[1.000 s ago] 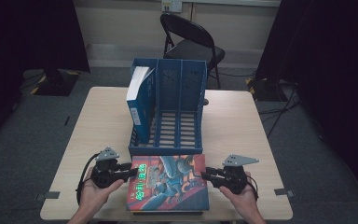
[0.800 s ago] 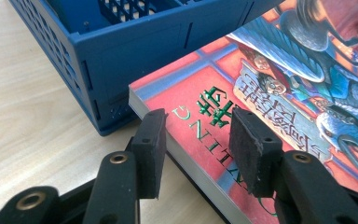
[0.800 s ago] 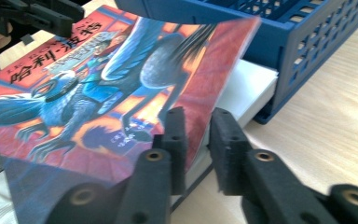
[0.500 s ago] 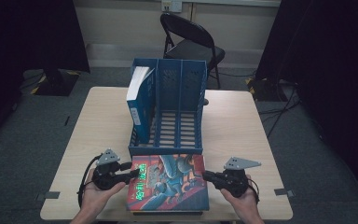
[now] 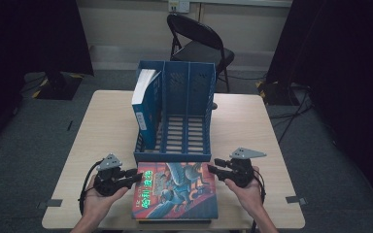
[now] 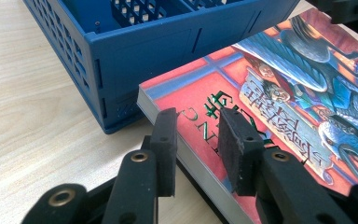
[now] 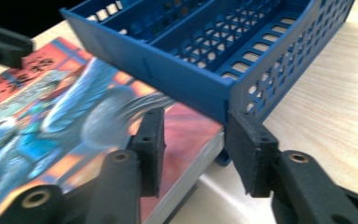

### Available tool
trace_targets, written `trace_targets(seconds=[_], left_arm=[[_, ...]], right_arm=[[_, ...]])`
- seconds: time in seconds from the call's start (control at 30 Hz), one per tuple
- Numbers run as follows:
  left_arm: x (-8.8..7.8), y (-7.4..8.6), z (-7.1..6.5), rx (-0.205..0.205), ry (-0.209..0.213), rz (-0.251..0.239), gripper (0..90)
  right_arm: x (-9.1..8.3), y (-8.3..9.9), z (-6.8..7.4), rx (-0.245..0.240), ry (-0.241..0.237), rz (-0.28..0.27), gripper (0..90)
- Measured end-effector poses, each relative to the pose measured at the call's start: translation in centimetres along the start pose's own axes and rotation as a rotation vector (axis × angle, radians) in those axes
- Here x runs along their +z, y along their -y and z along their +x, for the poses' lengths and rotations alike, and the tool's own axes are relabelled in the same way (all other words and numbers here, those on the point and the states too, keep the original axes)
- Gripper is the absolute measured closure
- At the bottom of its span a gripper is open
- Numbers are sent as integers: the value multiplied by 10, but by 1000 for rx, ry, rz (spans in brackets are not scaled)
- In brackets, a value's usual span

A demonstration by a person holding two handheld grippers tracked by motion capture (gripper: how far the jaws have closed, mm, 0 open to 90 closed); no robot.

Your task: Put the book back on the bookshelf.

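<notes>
A thick book [image 5: 175, 194] with a red and blue picture cover lies flat near the table's front edge, against the blue file rack [image 5: 175, 156]. My left gripper [image 5: 135, 176] is at the book's left edge. In the left gripper view its jaws [image 6: 200, 140] have just been closing and grip that edge of the book [image 6: 279, 93], one pad on the cover and one against the pages. My right gripper [image 5: 212, 167] is at the book's far right corner. Its jaws [image 7: 193, 144] have just been opening and straddle the book [image 7: 51, 116] edge with a gap.
The file rack [image 7: 168, 79] has three slots, with a blue-spined book [image 5: 143, 107] upright in the left one. Its front corner is right beside my right gripper's outer pad [image 7: 251, 149]. Bare tabletop [image 5: 252, 126] lies on both sides. A folding chair [image 5: 199, 43] stands behind the table.
The right gripper has shifted a little toward the rack and its jaws stand wider. The left hand and the book have stayed in place.
</notes>
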State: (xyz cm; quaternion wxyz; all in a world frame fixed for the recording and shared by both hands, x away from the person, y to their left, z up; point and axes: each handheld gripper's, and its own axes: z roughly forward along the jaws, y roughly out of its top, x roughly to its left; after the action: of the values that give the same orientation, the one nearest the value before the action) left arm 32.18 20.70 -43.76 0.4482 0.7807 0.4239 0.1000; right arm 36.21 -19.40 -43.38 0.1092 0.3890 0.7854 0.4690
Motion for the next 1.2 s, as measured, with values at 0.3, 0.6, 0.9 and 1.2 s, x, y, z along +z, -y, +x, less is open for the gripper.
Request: trace_targets(seconds=[0.3,0.6,0.9,1.2], left_arm=[[0,-1,1,2,4,-1,695],[7,-5,3,-12,12,-9,709],[2,3,1,-51,77,8,642],[-1,8,-5,-23,68,5,620]], right_arm=[[8,1,-2,-4,-25,39,595],[-6,10,3,-13,-42,60,612],[-13,13,7,-33,-50,31,598],[5,7,16,-57,-85,48,641]])
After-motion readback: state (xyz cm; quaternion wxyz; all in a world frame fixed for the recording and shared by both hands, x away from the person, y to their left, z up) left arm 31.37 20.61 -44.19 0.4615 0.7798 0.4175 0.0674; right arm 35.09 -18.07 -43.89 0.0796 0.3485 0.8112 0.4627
